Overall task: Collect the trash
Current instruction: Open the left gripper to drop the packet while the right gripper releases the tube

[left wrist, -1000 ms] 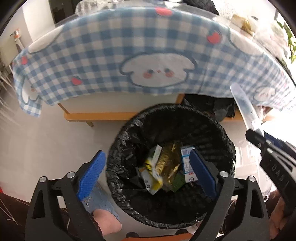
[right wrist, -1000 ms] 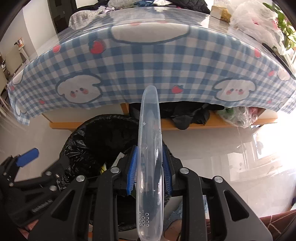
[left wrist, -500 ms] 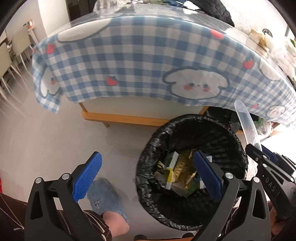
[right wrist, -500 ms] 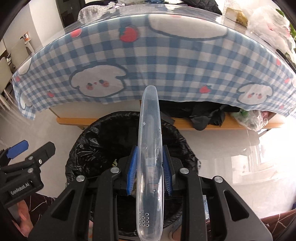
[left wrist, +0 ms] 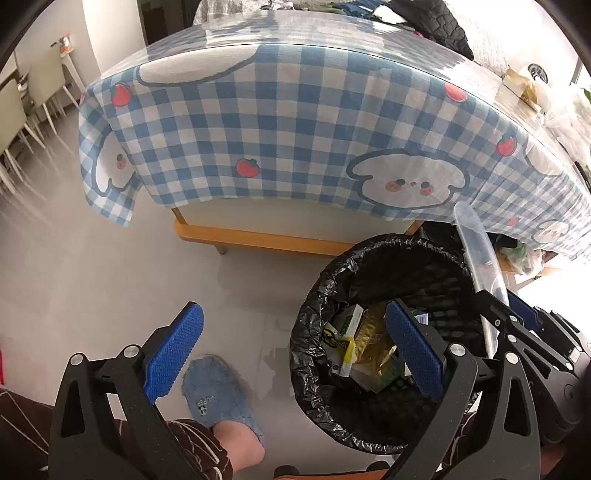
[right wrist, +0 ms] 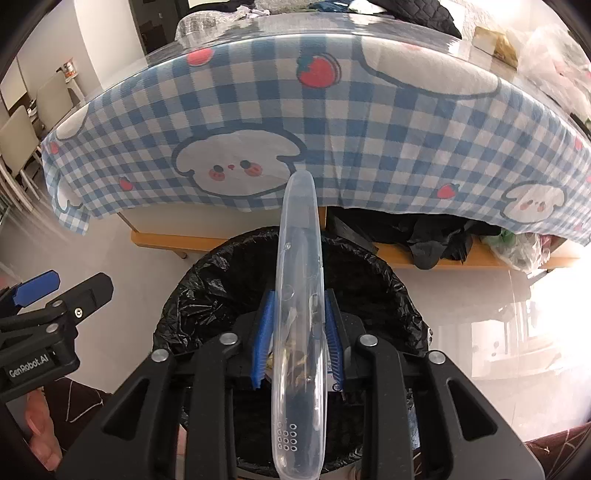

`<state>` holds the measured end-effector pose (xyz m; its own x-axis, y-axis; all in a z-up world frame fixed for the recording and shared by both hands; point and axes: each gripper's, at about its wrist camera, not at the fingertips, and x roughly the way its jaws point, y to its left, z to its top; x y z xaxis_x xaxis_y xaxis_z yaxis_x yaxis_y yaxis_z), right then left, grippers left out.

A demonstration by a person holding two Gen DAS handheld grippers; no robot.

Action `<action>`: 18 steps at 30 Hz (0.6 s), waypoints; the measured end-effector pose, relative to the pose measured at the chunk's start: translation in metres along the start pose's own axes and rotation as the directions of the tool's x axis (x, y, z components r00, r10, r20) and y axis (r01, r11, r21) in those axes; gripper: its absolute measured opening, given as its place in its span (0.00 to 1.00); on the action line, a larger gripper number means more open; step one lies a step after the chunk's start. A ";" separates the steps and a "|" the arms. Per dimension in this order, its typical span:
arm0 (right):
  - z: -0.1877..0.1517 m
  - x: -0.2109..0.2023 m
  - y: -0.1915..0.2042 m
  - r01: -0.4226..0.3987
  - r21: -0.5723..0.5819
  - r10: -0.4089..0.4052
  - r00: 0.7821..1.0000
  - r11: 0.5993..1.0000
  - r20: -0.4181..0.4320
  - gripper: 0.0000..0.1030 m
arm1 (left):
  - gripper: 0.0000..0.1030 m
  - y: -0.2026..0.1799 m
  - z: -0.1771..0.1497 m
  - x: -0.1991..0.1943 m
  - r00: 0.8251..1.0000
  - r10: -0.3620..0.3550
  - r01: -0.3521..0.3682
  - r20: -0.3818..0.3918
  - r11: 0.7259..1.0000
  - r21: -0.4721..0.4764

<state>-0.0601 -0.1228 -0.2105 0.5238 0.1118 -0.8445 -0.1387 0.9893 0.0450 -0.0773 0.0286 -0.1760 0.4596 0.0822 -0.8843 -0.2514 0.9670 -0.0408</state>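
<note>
— Left wrist view?
— Left gripper [left wrist: 293, 349] spread wide, nothing between its blue pads [left wrist: 173, 352]. Below and to the right, a bin [left wrist: 376, 435] lined with a black bag, standing on the pale floor [left wrist: 110, 280] just in front of the table [left wrist: 295, 118]. Inside the bin, crumpled wrappers [left wrist: 369, 347], yellow and green. At the right edge, the right gripper [left wrist: 517, 317] with a long clear plastic case [left wrist: 476, 251] sticking up out of it, above the bin's far rim. Lower left, a foot in a blue slipper [left wrist: 214, 395] on the floor.
— And the table?
— Draped in a blue checked tablecloth [left wrist: 314, 122] printed with white dogs and strawberries; dark clothing [left wrist: 436, 26] piled at the far end.
— Right wrist view?
— Right gripper [right wrist: 298, 343] tilted down over the bin [right wrist: 199, 295], the clear plastic case [right wrist: 299, 280] standing lengthwise between its blue pads [right wrist: 263, 339]. Jaws opening right now, case between them, narrow slivers of gap showing on both sides. Small holes near the case's lower end.
— Anything else there?
— Left gripper [right wrist: 51, 295] at the left edge, side-on. Dark cloth [right wrist: 436, 236] on a wooden shelf under the table.
</note>
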 end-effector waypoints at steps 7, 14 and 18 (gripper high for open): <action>0.000 -0.005 -0.009 0.011 0.005 -0.011 1.000 1.000 -0.004 0.54 | 0.94 -0.003 0.002 -0.003 1.000 -0.015 0.015 -0.008 1.000 0.012; 0.010 -0.022 -0.033 0.044 0.051 -0.045 0.999 0.998 0.010 0.75 | 0.94 -0.011 0.007 -0.014 1.000 -0.022 0.022 0.004 0.999 0.037; 0.017 -0.038 -0.043 0.073 0.061 -0.074 0.997 0.995 0.019 0.86 | 0.94 -0.016 0.013 -0.027 0.999 -0.028 0.027 0.019 0.998 0.051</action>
<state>-0.0597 -0.1684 -0.1713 0.5485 0.0398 -0.8352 -0.0483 0.9987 0.0159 -0.0742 0.0144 -0.1456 0.4823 0.0592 -0.8740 -0.1946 0.9800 -0.0410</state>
